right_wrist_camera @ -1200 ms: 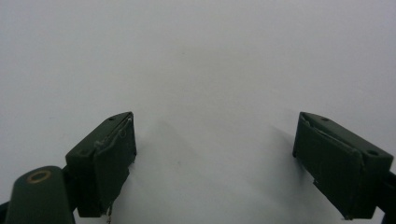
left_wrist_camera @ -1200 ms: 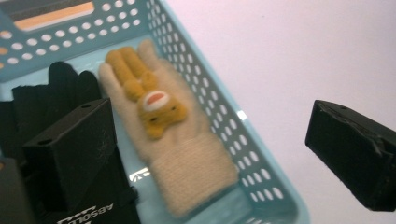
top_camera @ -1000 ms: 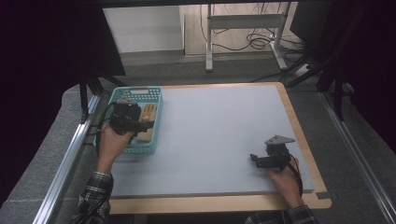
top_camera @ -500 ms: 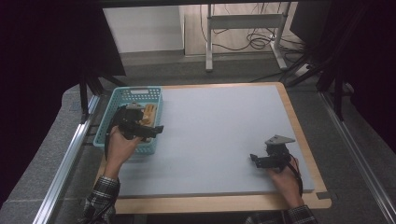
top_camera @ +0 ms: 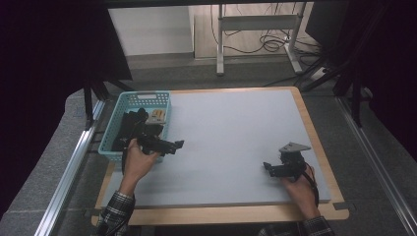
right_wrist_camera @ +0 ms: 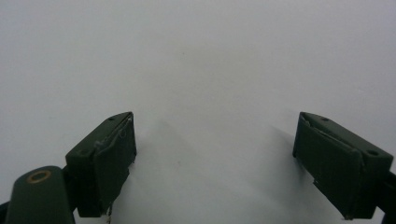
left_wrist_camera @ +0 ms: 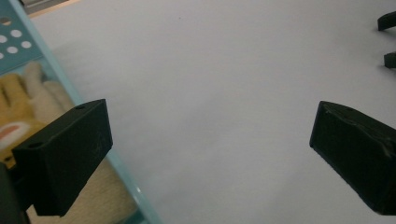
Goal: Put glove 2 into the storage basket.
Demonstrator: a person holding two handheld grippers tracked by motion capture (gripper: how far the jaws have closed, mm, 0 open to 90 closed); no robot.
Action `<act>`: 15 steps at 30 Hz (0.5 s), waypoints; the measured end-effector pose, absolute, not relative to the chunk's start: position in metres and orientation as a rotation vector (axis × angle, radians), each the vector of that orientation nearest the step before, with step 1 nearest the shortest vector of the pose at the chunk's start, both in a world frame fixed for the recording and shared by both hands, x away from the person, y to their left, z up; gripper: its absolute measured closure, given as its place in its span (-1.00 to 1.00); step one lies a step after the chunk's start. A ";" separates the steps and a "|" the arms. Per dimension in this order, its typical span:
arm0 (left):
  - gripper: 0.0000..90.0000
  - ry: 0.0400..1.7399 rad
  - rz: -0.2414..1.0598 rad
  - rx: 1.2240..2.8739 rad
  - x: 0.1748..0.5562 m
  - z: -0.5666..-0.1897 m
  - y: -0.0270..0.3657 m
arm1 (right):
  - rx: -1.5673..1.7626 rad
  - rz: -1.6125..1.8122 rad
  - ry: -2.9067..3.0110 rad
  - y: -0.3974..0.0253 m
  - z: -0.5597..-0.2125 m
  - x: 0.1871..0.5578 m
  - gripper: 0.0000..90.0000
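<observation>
At the left side of the table stands the turquoise plastic basket with perforated walls (top_camera: 114, 147). Inside it lies a soft, fuzzy yellow-and-cream knitted glove (left_wrist_camera: 28, 100); in the left gripper view its fingers point up along the basket wall, and in the high view a pale patch of it (top_camera: 158, 116) shows near the far right corner. Dark things lie beside it in the basket, but I cannot tell what they are.

The left gripper (top_camera: 169, 145) hangs just over the right rim of the basket, above the pale grey mat (top_camera: 231, 128) on the wooden table (top_camera: 216, 214). Its jaws stand wide apart and hold nothing. The glove lies below and beside the left jaw, not between the two.

I judge the glove to be light, limp and not fragile. It will fold and sag when lifted, and it will not slip from the pads, since the fabric is rough. A good place to take hold is the thick middle of the palm or the cuff, pinching a fold of cloth; a single finger would stretch and dangle. The basket is light too, so it may shift if the glove catches on the wall.

Far to the right, the right gripper (top_camera: 271, 168) rests low over the bare mat, well apart from the basket. Its jaws are spread as well, with nothing between them.
</observation>
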State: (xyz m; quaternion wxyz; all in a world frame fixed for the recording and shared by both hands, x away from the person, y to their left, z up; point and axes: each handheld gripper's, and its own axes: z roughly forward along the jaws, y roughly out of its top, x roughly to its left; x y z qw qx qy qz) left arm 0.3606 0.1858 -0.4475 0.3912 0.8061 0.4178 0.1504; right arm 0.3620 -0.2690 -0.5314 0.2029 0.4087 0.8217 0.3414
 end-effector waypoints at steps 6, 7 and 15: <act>-1.00 1.017 0.369 2.055 0.354 -0.453 0.172 | 1.139 0.952 2.294 -0.269 -0.531 0.362 -0.71; -1.00 1.009 0.367 2.057 0.353 -0.453 0.169 | 1.139 0.952 2.295 -0.269 -0.531 0.362 -0.71; -1.00 0.945 0.368 2.080 0.344 -0.459 0.147 | 1.139 0.954 2.294 -0.269 -0.531 0.362 -0.71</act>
